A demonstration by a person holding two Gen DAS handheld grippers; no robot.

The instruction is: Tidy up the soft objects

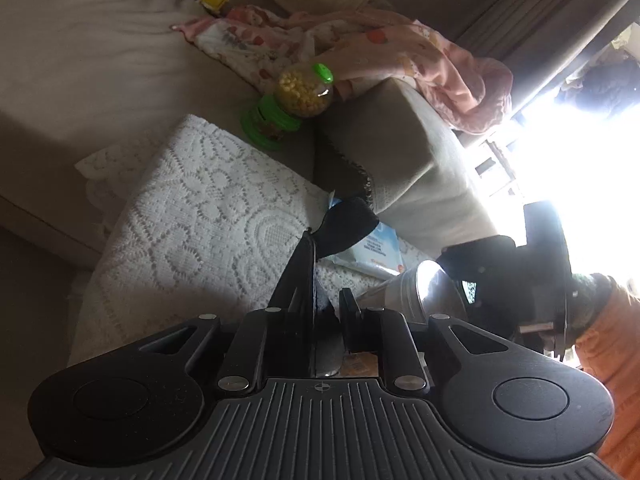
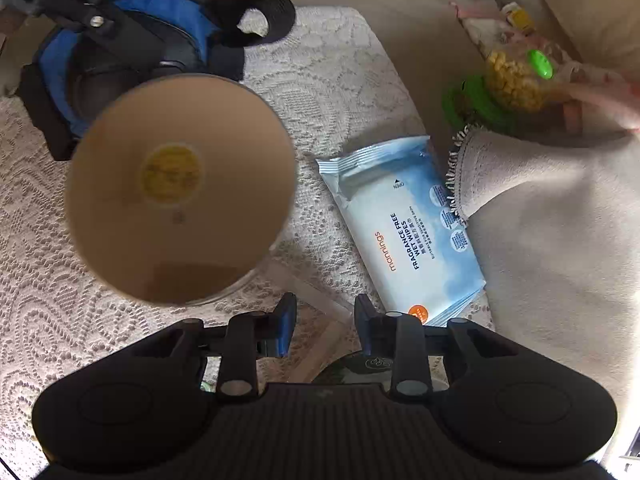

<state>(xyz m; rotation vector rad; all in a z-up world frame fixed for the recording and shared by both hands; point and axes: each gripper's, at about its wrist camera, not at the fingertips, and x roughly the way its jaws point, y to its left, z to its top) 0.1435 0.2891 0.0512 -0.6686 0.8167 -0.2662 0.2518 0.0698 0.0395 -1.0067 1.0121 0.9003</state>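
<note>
The right gripper (image 2: 326, 316) is hanging released, jaws apart with nothing between them, just short of the near end of the wet wipes pack (image 2: 404, 232). It is probably being kept free to take whichever soft thing comes next.

Left of the pack, a round pail (image 2: 180, 200) is showing its tan inside and a yellow sticker on its floor. Its mouth is facing up toward the camera, likely so that things can be dropped in. Whether it is standing on the lace cover (image 2: 340, 80) or being lifted, I cannot tell.

Beyond the pail, further left of the pack, the left gripper (image 1: 324, 304) is reaching over a blue and black padded wrap (image 2: 52, 52). Its jaws appear to be clenching a black strap (image 1: 348, 224) of that wrap, seemingly to carry it by a thin, easily pinched part. The wrap is lying on the lace cover.

Right of the pack, a grey cushion (image 2: 540, 220) is touching its edge. Beyond that, a green-capped jar (image 2: 516, 76) and a pink cloth (image 1: 400, 52) are lying untouched on the sofa.
</note>
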